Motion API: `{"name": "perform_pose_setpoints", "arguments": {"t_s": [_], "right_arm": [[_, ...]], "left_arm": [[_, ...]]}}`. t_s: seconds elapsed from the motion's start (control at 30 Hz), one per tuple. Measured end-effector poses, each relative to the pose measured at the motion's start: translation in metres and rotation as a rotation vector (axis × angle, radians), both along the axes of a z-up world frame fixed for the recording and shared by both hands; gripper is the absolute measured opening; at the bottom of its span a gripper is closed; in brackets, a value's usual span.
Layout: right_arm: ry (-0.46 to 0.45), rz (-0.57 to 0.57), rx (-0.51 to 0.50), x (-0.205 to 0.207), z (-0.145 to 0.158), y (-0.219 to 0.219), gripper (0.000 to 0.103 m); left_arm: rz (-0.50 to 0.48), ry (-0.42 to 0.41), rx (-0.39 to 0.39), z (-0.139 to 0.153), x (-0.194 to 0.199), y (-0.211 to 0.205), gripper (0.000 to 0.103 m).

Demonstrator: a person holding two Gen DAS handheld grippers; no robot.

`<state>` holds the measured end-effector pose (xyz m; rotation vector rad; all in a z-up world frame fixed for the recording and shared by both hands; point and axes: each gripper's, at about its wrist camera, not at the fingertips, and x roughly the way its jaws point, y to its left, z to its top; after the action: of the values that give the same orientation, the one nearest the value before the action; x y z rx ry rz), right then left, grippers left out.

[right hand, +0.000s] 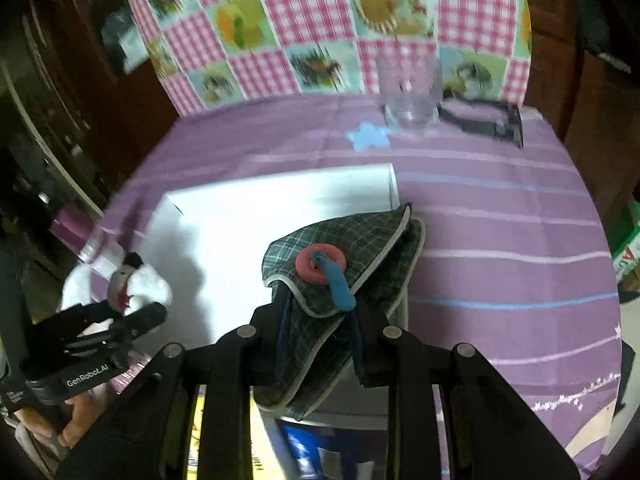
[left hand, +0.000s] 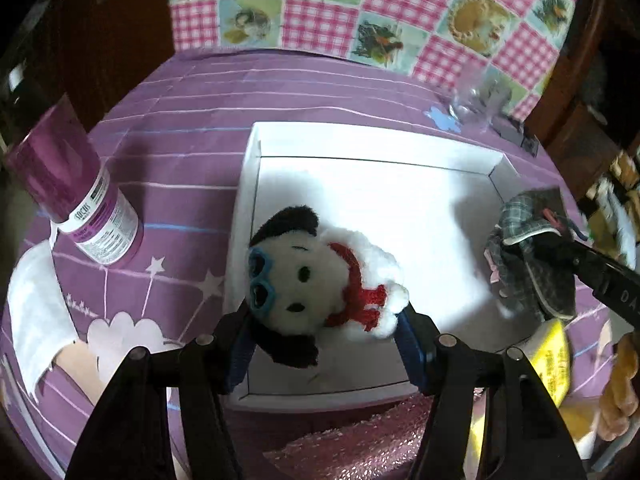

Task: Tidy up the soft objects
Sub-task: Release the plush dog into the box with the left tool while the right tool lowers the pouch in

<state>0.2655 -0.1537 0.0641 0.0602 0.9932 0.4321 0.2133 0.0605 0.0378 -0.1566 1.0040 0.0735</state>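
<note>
My left gripper (left hand: 326, 344) is shut on a white plush dog (left hand: 320, 276) with black ears, blue glasses and a red scarf, holding it over the near left part of a white box (left hand: 372, 144). My right gripper (right hand: 320, 320) is shut on a green plaid fabric pouch (right hand: 352, 252) with a pink ring and blue tab, held over the box's right wall (right hand: 394, 188). The pouch and right gripper show at the right of the left wrist view (left hand: 524, 256). The plush dog and left gripper show at the left of the right wrist view (right hand: 132, 280).
A purple canister (left hand: 76, 196) lies on the purple tablecloth (left hand: 180, 136) left of the box. A clear glass (right hand: 408, 92) and a black item (right hand: 484, 120) stand at the far edge. A checkered chair cover (right hand: 320, 24) is behind. A yellow package (left hand: 552, 360) lies near right.
</note>
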Motion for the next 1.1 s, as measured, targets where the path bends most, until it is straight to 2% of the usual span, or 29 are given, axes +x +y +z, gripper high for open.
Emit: {"name": "perform_pose_setpoints", "arguments": {"t_s": [0.07,0.13,0.23,0.33,0.43,0.5,0.6,0.63,0.7,0.93,1.1], "right_arm": [[0.061,0.025,-0.038,0.002,-0.008,0.003,0.027],[0.081,0.037,-0.052,0.001,-0.009,0.003,0.027],[0.103,0.039,-0.055,-0.001,-0.006,0.0,0.027],[0.123,0.038,-0.048,-0.003,-0.001,-0.003,0.027],[0.135,0.037,0.011,-0.006,0.009,-0.007,0.028],[0.11,0.03,0.055,-0.01,0.021,-0.01,0.033],[0.028,0.008,0.092,-0.018,0.04,-0.016,0.056],[-0.001,0.001,0.1,-0.021,0.046,-0.017,0.06],[-0.045,0.003,0.109,-0.027,0.055,-0.015,0.062],[-0.055,0.021,0.134,-0.036,0.066,-0.002,0.062],[-0.105,-0.028,0.118,-0.055,0.074,0.003,0.062]], "left_arm": [[-0.023,0.046,0.008,-0.007,0.0,-0.006,0.062],[-0.034,0.083,-0.025,-0.016,0.002,-0.007,0.062],[-0.037,0.078,0.015,-0.017,-0.001,-0.012,0.062],[-0.035,0.064,-0.003,-0.017,-0.003,-0.012,0.066],[-0.031,0.035,-0.016,-0.013,-0.005,-0.012,0.072],[-0.028,0.01,-0.015,-0.007,-0.005,-0.013,0.075],[-0.03,-0.047,-0.027,0.006,-0.011,-0.013,0.079],[-0.032,-0.072,-0.028,0.012,-0.014,-0.014,0.079],[-0.037,-0.121,-0.015,0.024,-0.021,-0.017,0.079],[0.031,-0.257,0.066,0.056,-0.049,-0.02,0.079],[0.029,-0.277,0.056,0.062,-0.074,-0.014,0.079]]}}
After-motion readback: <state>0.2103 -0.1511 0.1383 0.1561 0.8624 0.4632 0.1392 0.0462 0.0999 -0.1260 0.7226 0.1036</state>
